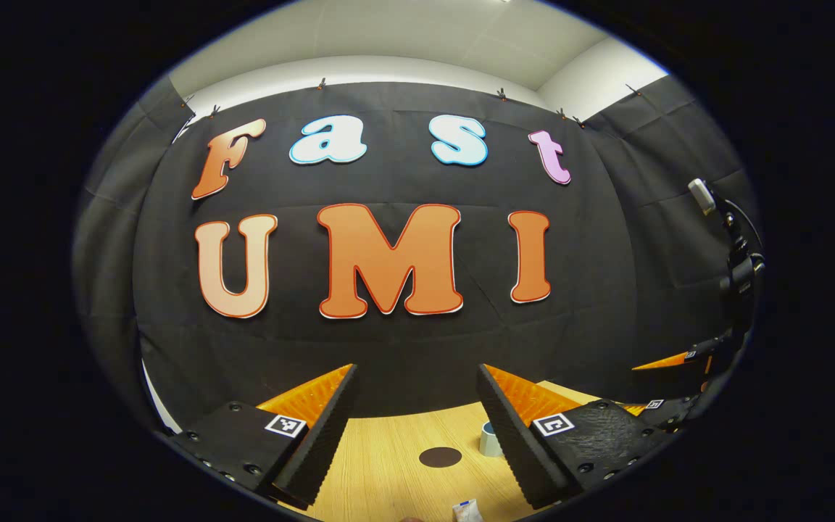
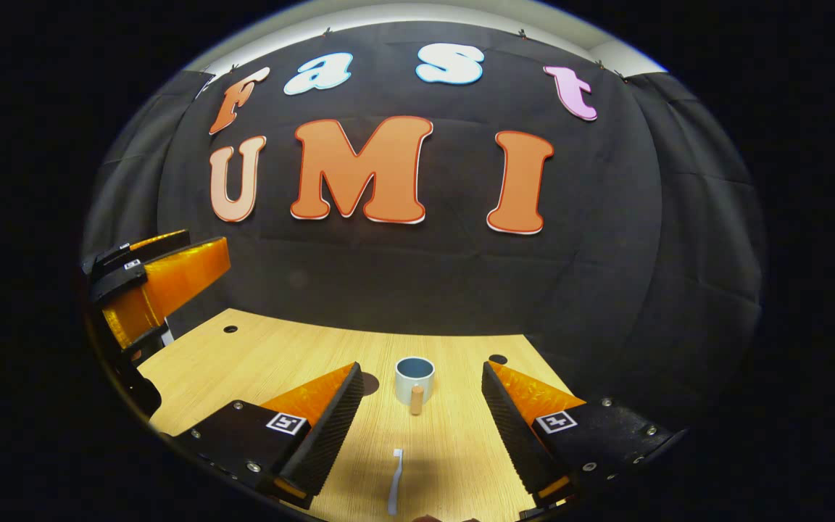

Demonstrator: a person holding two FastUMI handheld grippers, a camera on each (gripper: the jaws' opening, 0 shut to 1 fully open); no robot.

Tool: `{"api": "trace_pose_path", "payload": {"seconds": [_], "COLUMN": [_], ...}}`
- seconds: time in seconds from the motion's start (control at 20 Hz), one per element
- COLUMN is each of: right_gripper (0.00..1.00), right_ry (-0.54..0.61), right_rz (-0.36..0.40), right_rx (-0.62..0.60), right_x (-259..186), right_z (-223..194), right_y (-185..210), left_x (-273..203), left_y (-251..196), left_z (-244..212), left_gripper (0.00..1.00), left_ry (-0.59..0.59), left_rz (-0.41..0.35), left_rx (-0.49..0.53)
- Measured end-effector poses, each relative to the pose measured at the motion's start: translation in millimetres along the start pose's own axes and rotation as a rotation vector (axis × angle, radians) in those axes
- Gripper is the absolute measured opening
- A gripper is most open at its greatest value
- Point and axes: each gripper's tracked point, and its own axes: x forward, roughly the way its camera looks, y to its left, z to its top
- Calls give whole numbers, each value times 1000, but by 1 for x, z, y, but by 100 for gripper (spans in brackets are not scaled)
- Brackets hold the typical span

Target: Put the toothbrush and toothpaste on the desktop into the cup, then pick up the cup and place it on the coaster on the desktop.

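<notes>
Toothbrush (image 2: 395, 481) lies flat on the table (image 2: 280, 355), between the right gripper's (image 2: 421, 406) wide-apart jaws, long axis pointing ahead at the upright cup (image 2: 414, 380). Left gripper (image 1: 417, 417), jaws also apart, hangs over the toothpaste (image 1: 466, 510) and dark coaster (image 1: 440, 457); right looks nearer the brush.

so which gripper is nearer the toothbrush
Right. The right gripper hangs open just above the toothbrush, which lies between its fingers. The left gripper is raised off to its left.
</notes>
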Motion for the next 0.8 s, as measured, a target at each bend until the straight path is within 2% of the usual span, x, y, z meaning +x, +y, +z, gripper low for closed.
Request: {"api": "trace_pose_path", "payload": {"seconds": [0.3, 0.55, 0.8], "right_gripper": [99, 99, 99], "right_ry": [160, 366, 487], "right_rz": [67, 132, 155], "right_rx": [2, 16, -14], "right_x": [21, 27, 32], "right_z": [-46, -104, -143], "right_y": [7, 17, 18], "left_x": [-4, -4, -6], "left_y": [10, 17, 14], "left_z": [-9, -25, -45], "left_gripper": [97, 98, 98], "left_ry": [28, 86, 147], "left_rz": [61, 114, 142], "left_rx": [26, 38, 53]}}
